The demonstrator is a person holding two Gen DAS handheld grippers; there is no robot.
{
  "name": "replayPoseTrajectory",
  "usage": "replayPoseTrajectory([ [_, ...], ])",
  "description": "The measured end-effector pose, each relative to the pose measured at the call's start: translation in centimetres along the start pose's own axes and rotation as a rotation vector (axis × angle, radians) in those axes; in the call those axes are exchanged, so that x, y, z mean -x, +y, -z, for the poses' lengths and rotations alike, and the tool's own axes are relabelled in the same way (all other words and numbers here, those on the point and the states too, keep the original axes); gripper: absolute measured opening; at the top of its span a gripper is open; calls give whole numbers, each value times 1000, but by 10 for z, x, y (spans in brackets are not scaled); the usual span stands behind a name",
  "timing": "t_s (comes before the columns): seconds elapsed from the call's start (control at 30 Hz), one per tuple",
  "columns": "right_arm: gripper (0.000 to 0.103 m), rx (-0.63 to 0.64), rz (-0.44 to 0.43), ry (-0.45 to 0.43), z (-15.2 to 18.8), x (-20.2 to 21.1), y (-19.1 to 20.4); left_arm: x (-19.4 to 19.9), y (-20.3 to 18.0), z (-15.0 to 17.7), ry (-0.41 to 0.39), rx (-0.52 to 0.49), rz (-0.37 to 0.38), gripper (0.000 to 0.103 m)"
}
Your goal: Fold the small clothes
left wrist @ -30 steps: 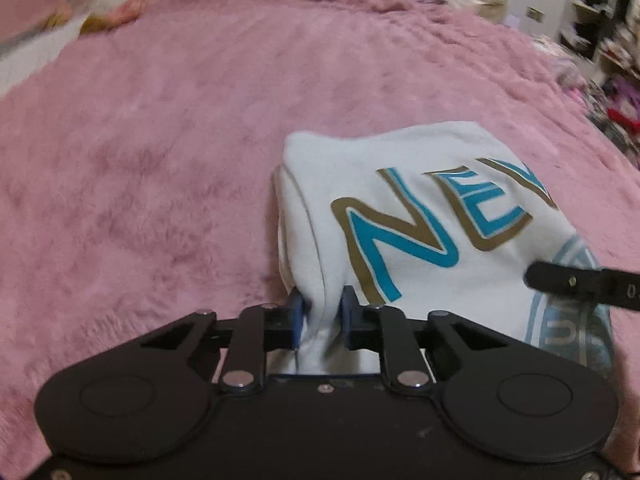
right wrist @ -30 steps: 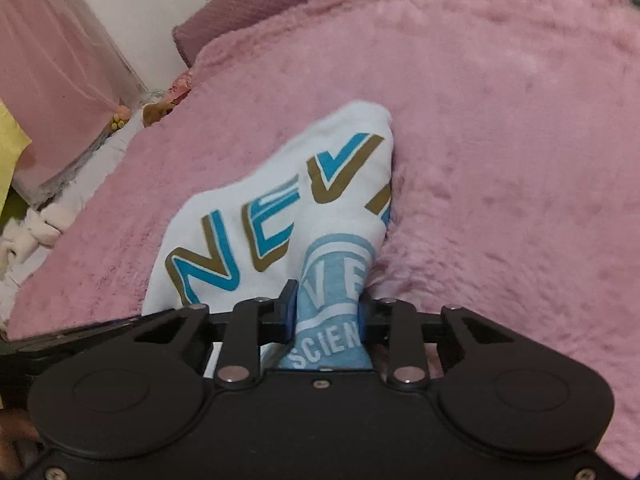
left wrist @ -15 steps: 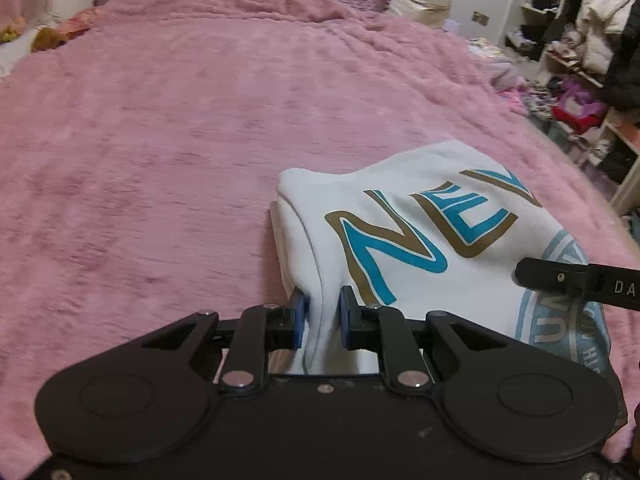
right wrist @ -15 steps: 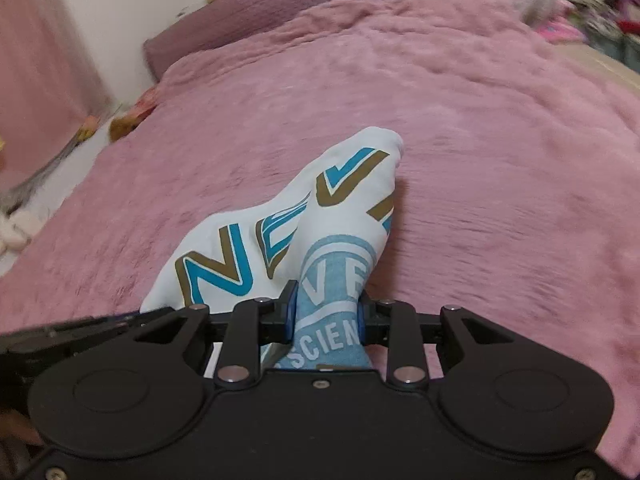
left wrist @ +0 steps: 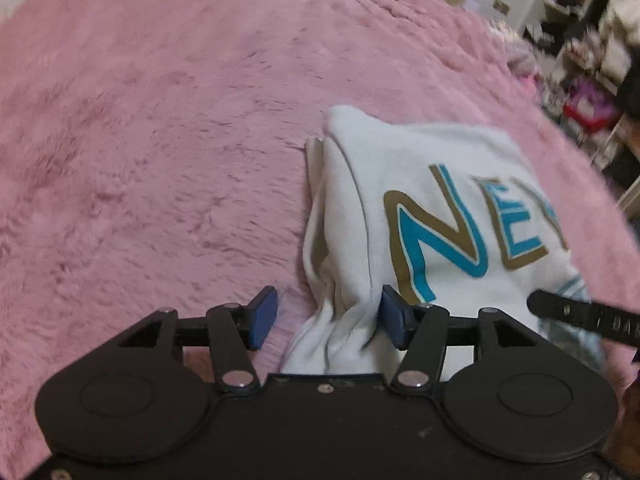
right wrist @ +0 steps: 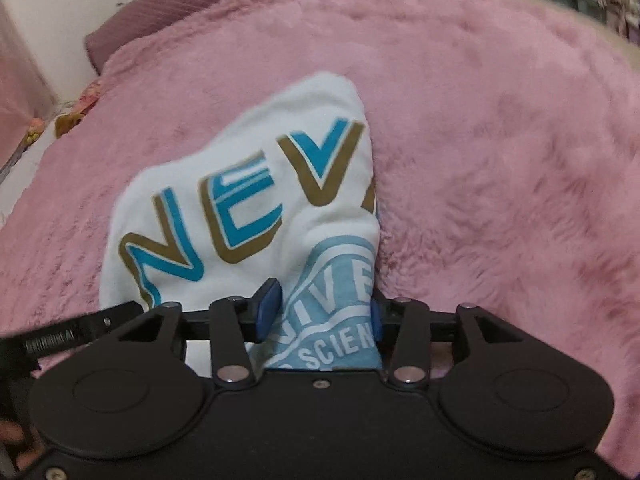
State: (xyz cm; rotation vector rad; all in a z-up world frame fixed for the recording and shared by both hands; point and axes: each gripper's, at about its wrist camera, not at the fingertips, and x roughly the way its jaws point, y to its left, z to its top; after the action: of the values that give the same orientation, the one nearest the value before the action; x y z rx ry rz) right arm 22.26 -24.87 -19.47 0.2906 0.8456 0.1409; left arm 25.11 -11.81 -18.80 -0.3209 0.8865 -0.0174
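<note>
The folded white shirt [left wrist: 432,216] is judged light, soft and limp; it would sag if lifted by one point, so the near corners or the folded edges are the better holds. It lies on the pink fleece blanket [left wrist: 160,140], bearing blue-and-gold lettering and a pale blue seal. The left gripper [left wrist: 328,314] stands with jaws spread, cloth bunched loosely between them. The right gripper [right wrist: 320,312] likewise stands parted around the near hem, not pinching it.
</note>
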Motion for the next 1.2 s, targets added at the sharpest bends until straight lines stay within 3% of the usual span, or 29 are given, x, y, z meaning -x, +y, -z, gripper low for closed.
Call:
replayPoseTrajectory([
  [0.1,41,43,63,-81,-1,39,5,29,4,-2,-18,8,-3,56],
  [0.17,38,65,39,-124,5,63,2,51,2,0,-42,-1,-13,57],
  [0.23,27,77,-16,-132,14,81,5,69,-1,6,-63,-9,9,59],
  [0.3,24,103,-46,-92,26,86,13,77,-8,16,-62,-24,29,63],
  [0.37,24,133,-21,-11,39,74,19,68,-15,30,-19,-48,39,64],
  [0.47,23,177,80,102,66,47,19,33,-11,59,164,-15,8,67],
  [0.57,24,181,83,112,73,50,19,38,-23,81,98,-137,-46,68],
  [0.7,26,172,63,71,62,67,21,60,-46,64,47,-217,-112,66],
  [0.77,26,149,38,20,52,76,21,74,-50,50,-48,-215,-104,66],
  [0.9,32,186,69,-37,19,61,22,63,-62,13,-140,-230,-84,67],
  [1.0,32,178,87,-36,-11,32,20,30,-67,-6,-148,-214,-133,67],
  [1.07,32,181,95,-42,-26,11,15,-6,-67,-16,-82,-222,-191,72],
  [1.13,34,188,103,8,-31,-10,11,-31,-58,-19,-20,-203,-172,77],
  [1.2,35,163,107,49,-29,-24,5,-41,-45,-18,-10,-145,-150,88],
])
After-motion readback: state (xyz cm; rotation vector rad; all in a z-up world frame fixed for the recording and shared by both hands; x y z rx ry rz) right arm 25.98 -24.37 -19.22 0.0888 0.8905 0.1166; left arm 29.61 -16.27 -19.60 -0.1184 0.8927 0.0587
